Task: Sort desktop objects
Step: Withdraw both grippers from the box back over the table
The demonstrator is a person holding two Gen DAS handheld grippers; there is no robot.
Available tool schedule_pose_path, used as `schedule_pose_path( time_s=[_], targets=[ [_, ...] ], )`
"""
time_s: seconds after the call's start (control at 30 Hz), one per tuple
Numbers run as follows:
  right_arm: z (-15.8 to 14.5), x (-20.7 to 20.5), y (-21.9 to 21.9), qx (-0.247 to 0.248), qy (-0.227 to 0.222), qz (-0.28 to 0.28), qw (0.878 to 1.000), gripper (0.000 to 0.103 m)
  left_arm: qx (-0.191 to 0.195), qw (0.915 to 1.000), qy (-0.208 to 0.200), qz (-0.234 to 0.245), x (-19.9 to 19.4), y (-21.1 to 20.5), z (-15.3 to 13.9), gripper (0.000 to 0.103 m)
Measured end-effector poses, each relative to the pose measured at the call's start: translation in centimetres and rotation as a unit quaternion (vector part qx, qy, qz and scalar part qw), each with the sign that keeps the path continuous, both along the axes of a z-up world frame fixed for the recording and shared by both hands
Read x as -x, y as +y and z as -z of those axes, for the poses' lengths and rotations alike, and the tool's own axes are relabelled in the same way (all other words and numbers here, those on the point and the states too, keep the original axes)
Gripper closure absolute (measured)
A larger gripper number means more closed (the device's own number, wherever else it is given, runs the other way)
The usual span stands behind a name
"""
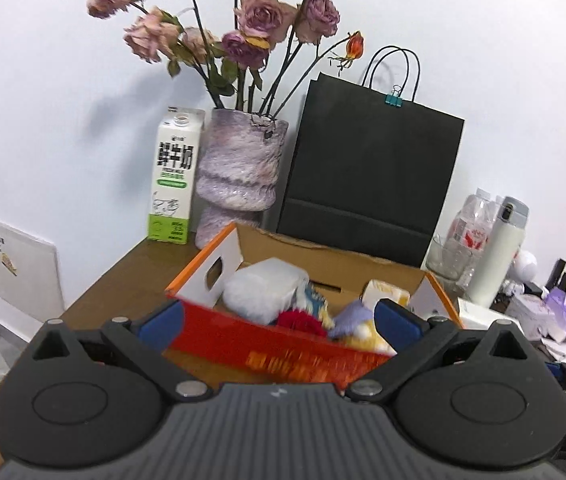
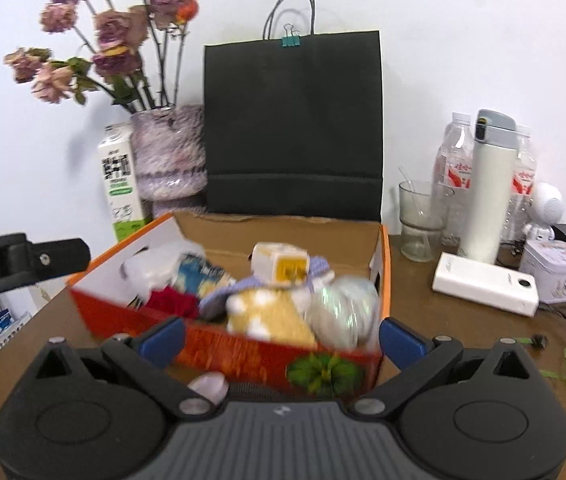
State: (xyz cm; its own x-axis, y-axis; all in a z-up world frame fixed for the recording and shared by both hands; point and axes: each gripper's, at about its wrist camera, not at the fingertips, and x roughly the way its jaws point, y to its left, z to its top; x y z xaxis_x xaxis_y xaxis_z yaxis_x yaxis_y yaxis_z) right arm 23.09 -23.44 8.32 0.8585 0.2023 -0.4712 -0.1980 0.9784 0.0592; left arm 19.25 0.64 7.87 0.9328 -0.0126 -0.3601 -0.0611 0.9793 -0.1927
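Box (image 2: 243, 344) of soft items on worktop (image 2: 463, 320); left claw (image 1: 279, 320) and right claw (image 2: 281, 338) both spread wide before it, empty; bag (image 2: 293, 124) behind box; power bank (image 2: 487, 284) right of box.

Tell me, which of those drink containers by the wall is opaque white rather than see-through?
The tall white flask with the grey lid; the plastic bottles behind it and the glass beside it are clear.
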Motion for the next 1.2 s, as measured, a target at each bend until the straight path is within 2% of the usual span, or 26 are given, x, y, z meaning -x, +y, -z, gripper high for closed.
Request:
schedule_pose_path(
  time_s=[0.27, 0.43, 0.6, 0.7, 0.83, 0.93, 1.13, 1.2],
  targets=[
    [2.1, 6.0, -0.5, 0.023, 0.017, -0.006, 1.0, 0.0, -0.014, 0.9997, 0.02, -0.003, 4.4, 1.3, 2.9, 0.0],
    [4.1, 7.2, -0.5, 0.027, 0.036, -0.007, 0.999, 0.0, -0.015, 0.9985, 0.052, -0.012, 5.1, 1.9, 6.0, 0.0],
    [5.8, 7.0, 0.0, 0.035, 0.058, -0.018, 0.998, 0.0, -0.028, 0.9973, 0.068, 0.003, 5.1, 1.6, 6.7, 0.0],
    [6.4, 7.0, 0.3, 0.042, 0.062, -0.021, 0.997, 0.0, -0.043, 0.9961, 0.077, 0.005, 4.9, 1.3, 7.2, 0.0],
    [6.5, 6.9, 0.1, 0.036, 0.064, -0.018, 0.997, 0.0, -0.035, 0.9954, 0.089, -0.006, 4.4, 2.0, 7.3, 0.0],
    [6.3, 6.7, -0.5, 0.014, 0.061, -0.01, 0.998, 0.0, -0.029, 0.995, 0.093, -0.021, 3.7, 2.9, 7.3, 0.0],
    [5.7, 5.0, -0.9, -0.006, 0.052, 0.009, 0.999, 0.0, -0.012, 0.9934, 0.103, -0.05, 0.5, 5.3, 7.6, 0.0],
    [5.3, 4.3, -0.6, -0.014, 0.042, 0.011, 0.999, 0.0, -0.01, 0.9925, 0.109, -0.055, -0.8, 5.9, 7.8, 0.003]
  ],
)
